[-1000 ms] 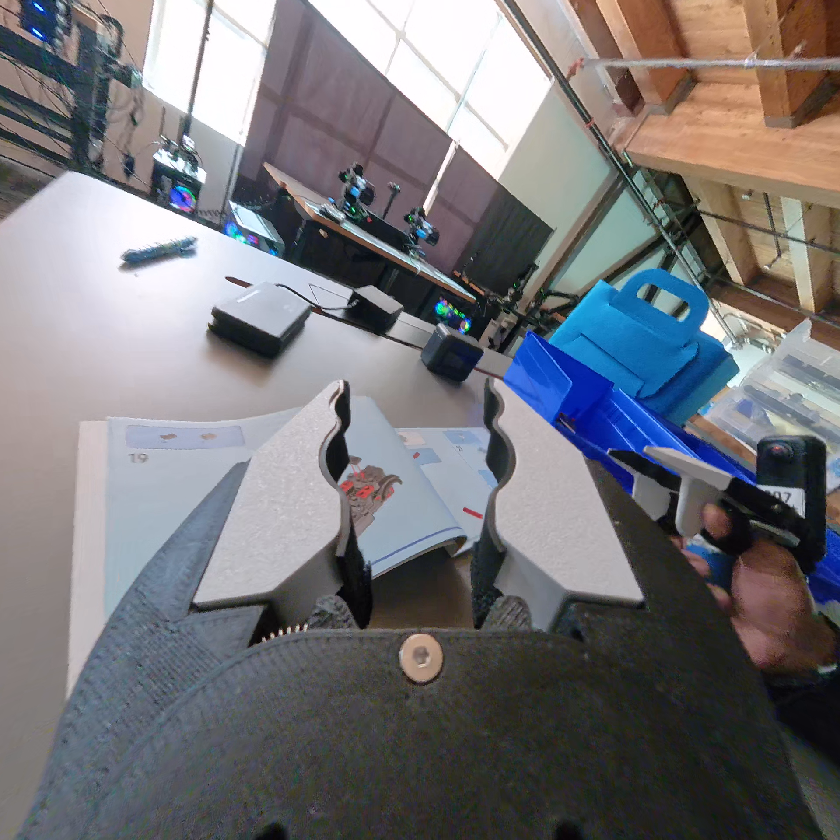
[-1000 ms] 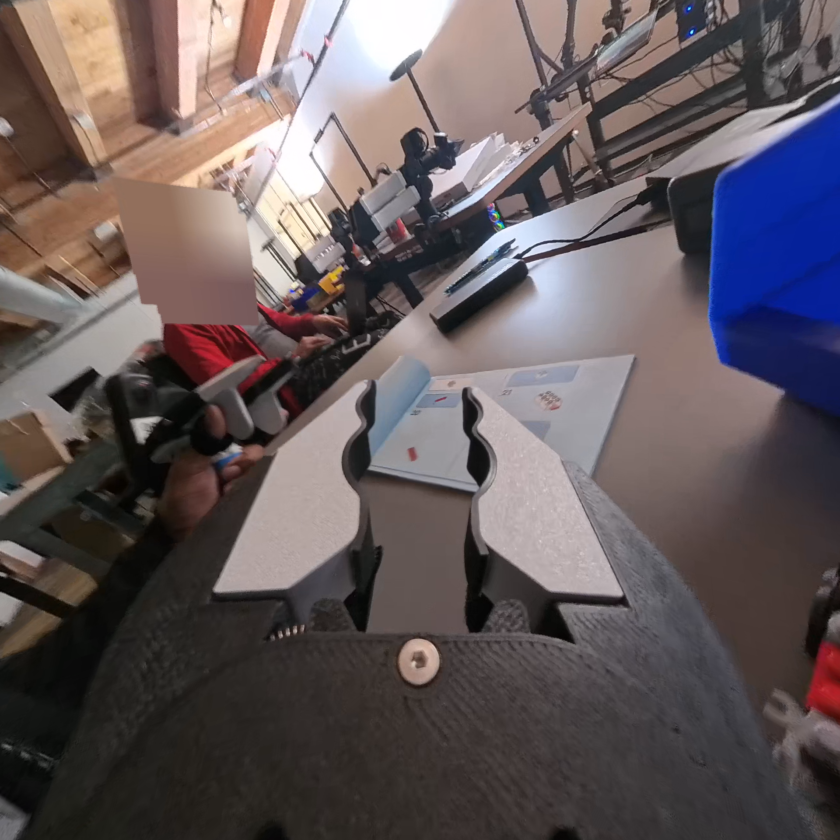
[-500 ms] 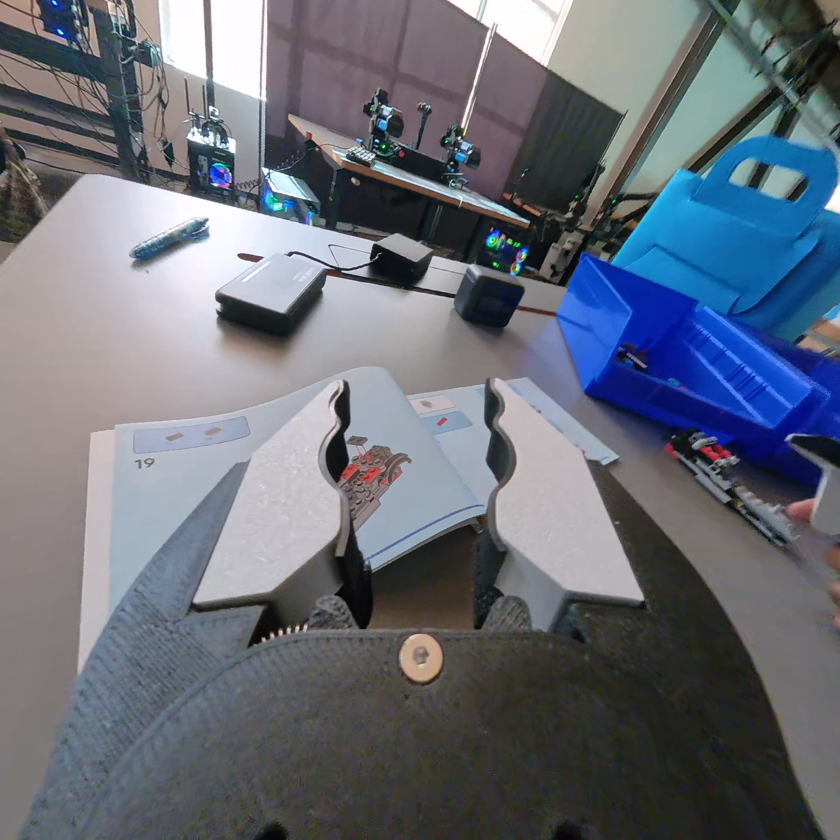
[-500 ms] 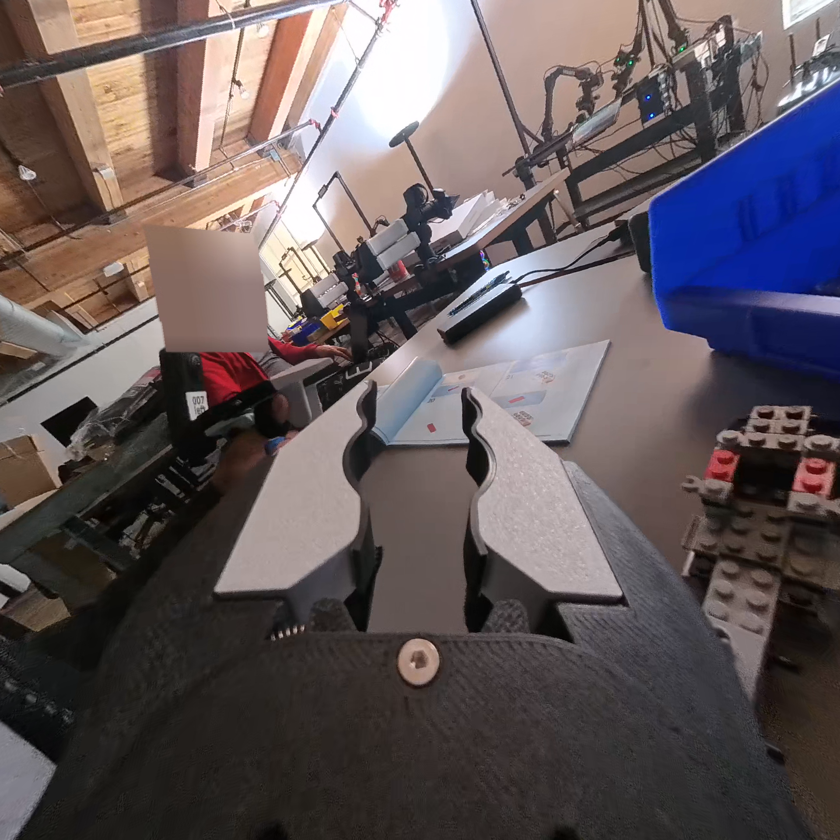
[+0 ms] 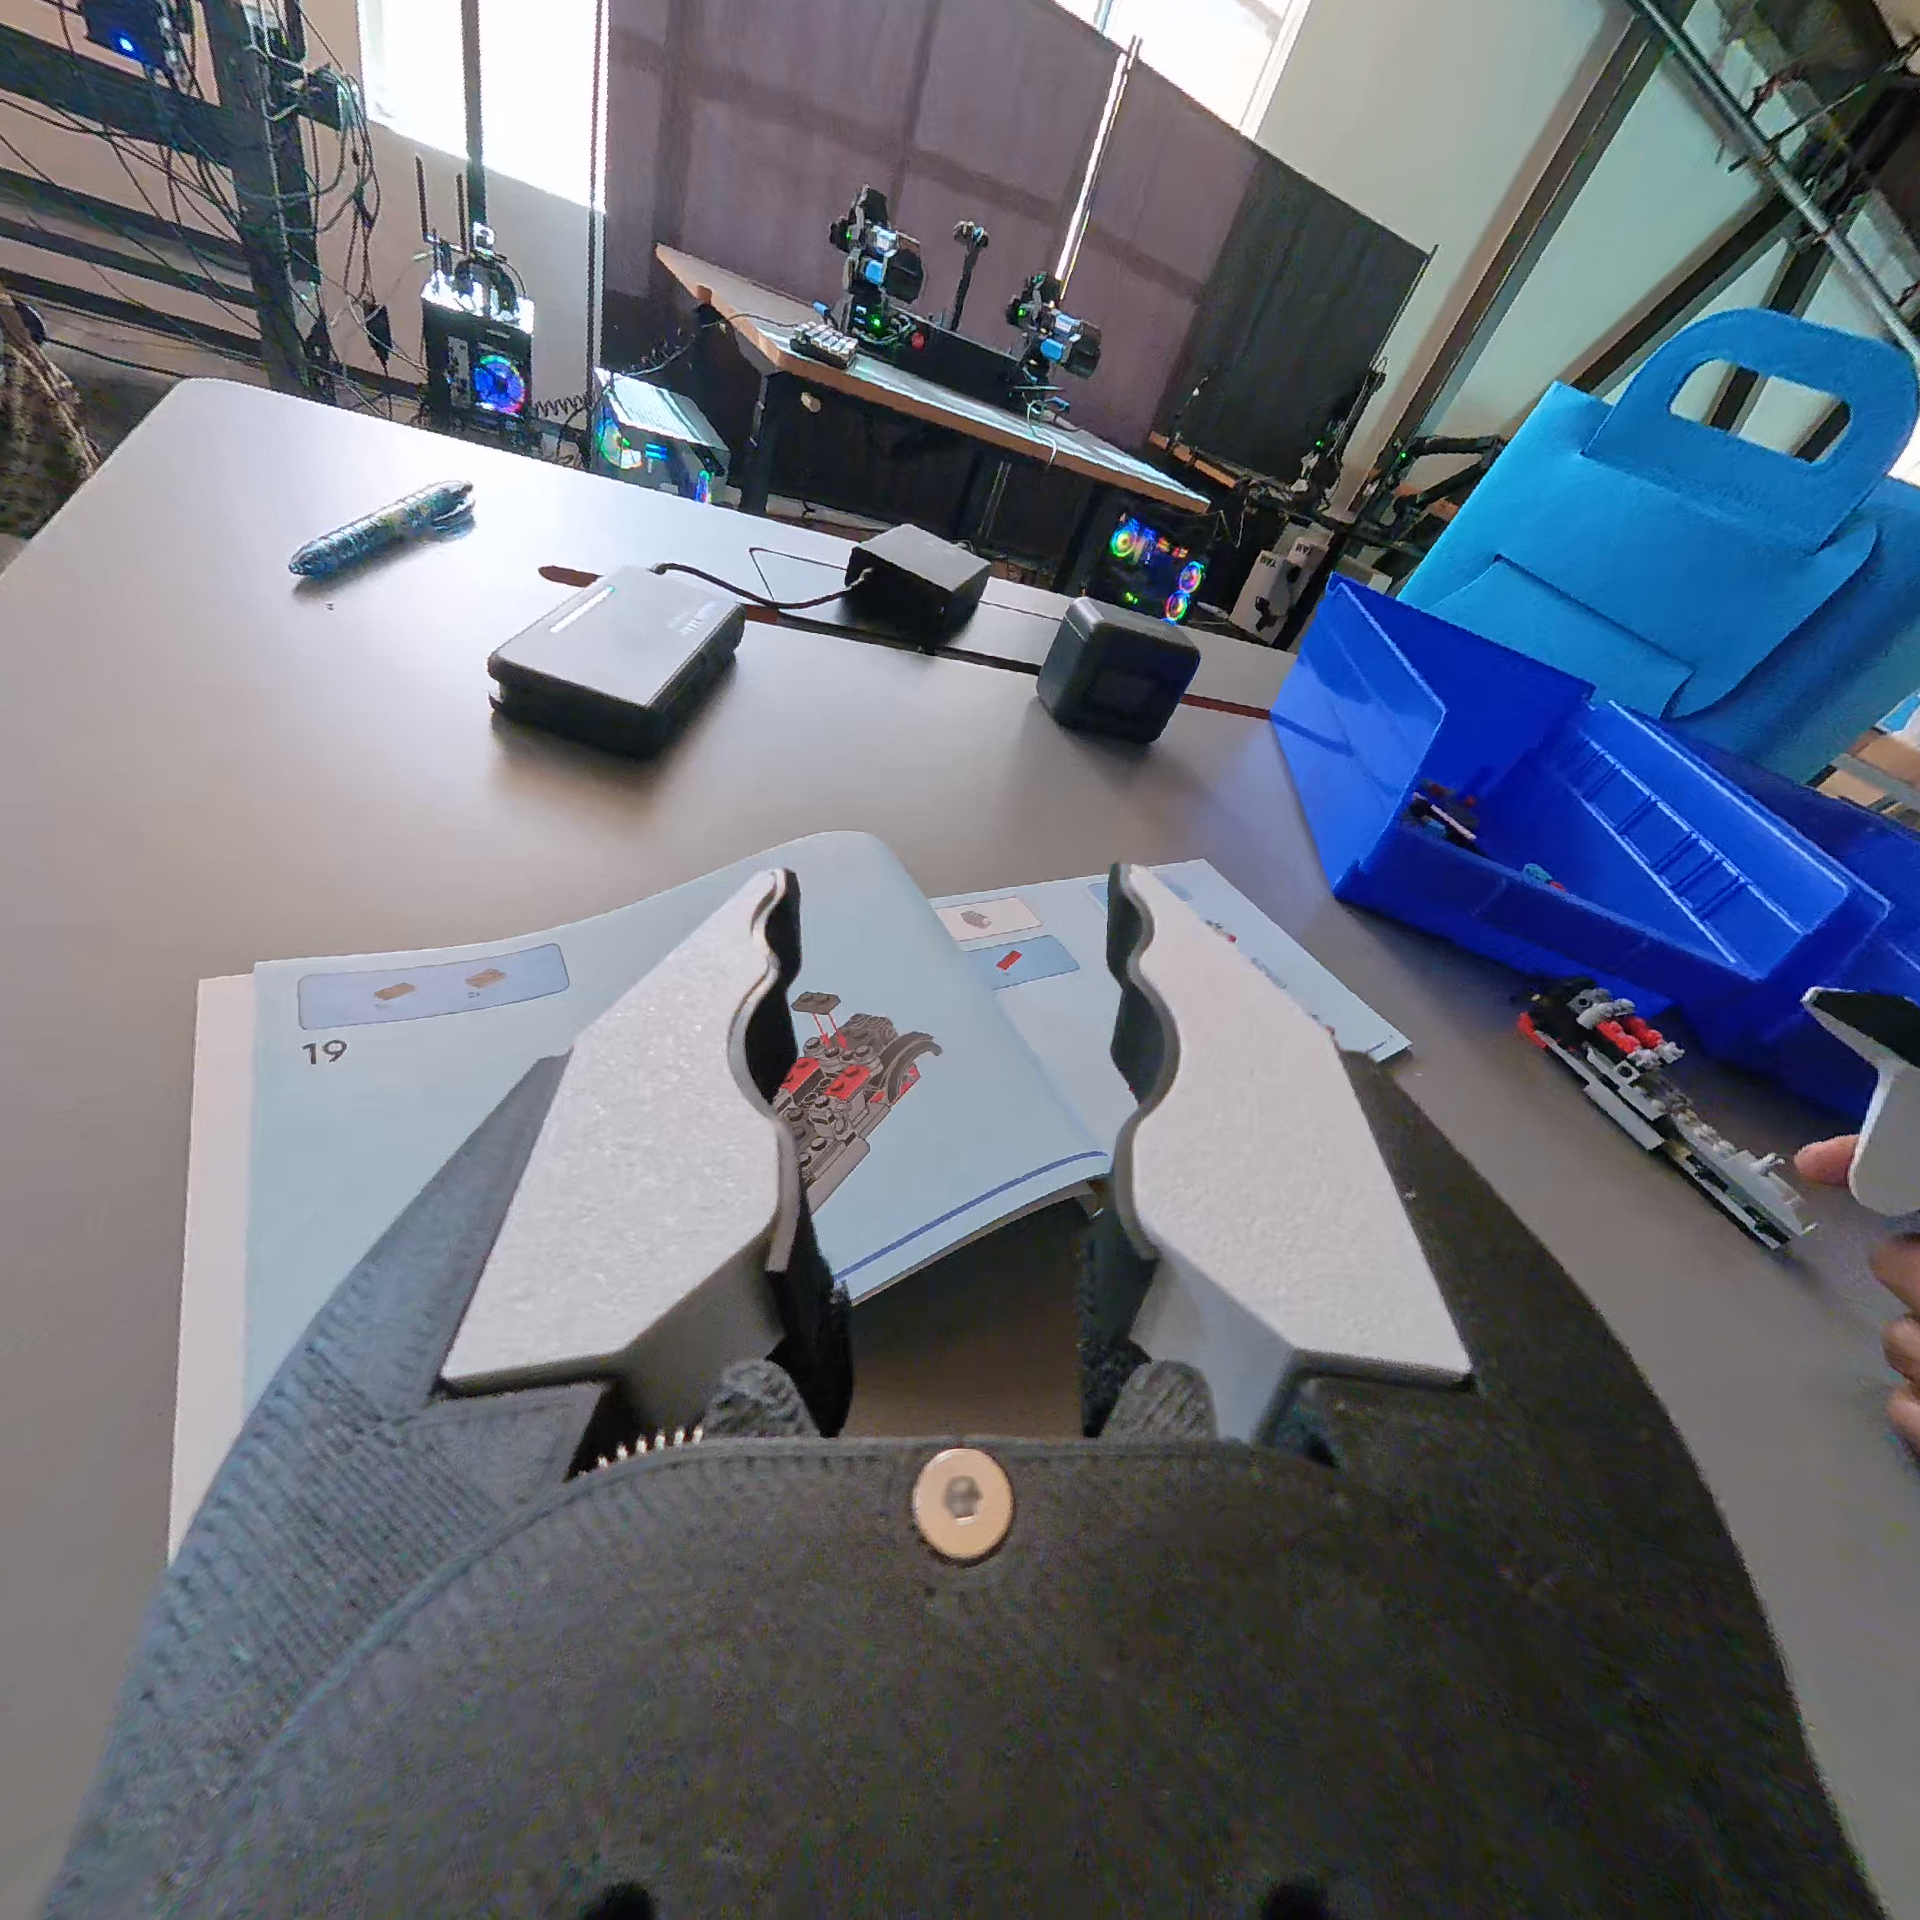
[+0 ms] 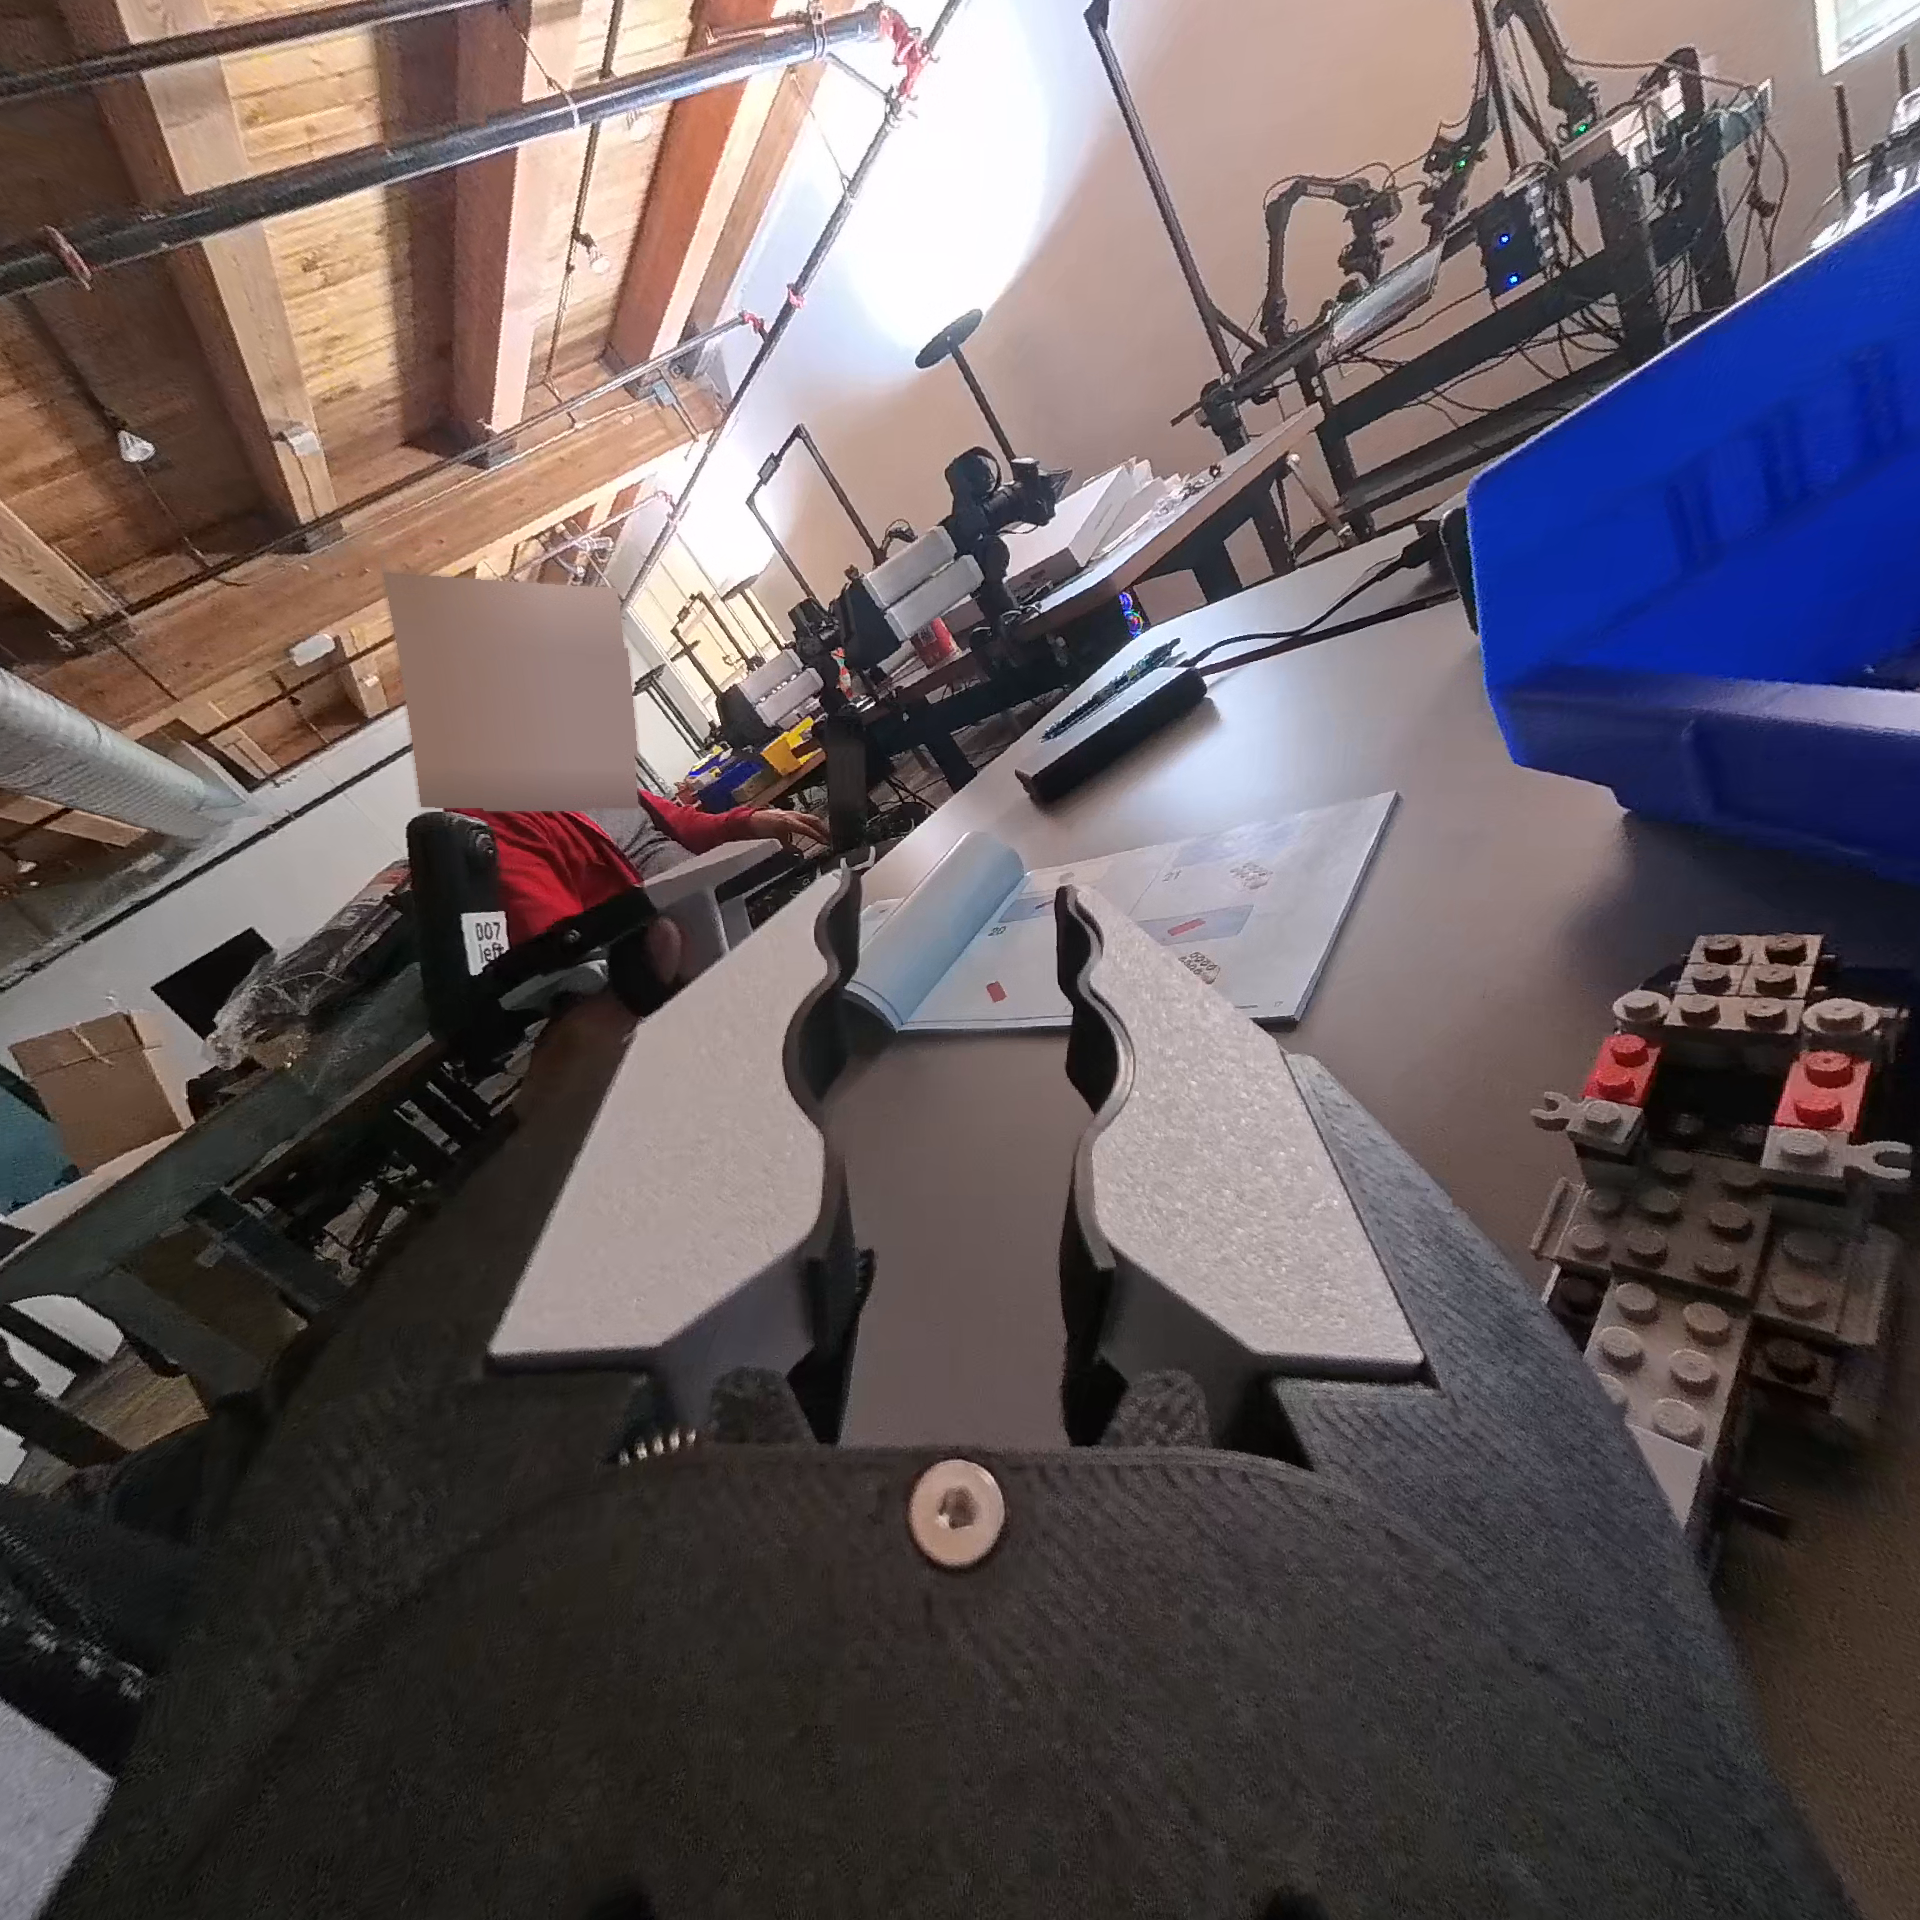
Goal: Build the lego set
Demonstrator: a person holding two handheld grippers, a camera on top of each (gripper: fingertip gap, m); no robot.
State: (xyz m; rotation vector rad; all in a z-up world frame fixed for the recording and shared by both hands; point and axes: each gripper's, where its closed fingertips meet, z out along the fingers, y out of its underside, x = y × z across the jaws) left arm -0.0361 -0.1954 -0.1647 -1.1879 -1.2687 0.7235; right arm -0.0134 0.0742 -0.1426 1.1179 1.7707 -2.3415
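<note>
A partly built grey, black and red lego model [image 6: 1725, 1205] lies on the dark table right of my right gripper [image 6: 951, 914]; it also shows in the left wrist view [image 5: 1652, 1112] by the blue bin. My right gripper is open and empty, low over the table, pointing at the open instruction booklet [image 6: 1174, 914]. My left gripper [image 5: 951, 904] is open and empty, hovering over the same booklet [image 5: 436, 1091], whose raised page [image 5: 894, 1039] shows between the jaws. The right gripper's tip [image 5: 1870, 1091] shows at that view's right edge.
A blue parts bin [image 5: 1600, 831] with small pieces stands right of the booklet, a blue felt bag [image 5: 1704, 520] behind it. Two black boxes [image 5: 623, 655], a small black cube [image 5: 1117, 670], a cable and a pen [image 5: 384, 525] lie farther back. A person in red [image 6: 582, 862] sits beyond the table. Left tips to right tips: about 30 cm.
Both grippers have tilted down toward the table. The lego model has come into both views, and the bin's inside now shows. The jaws have stayed open.
</note>
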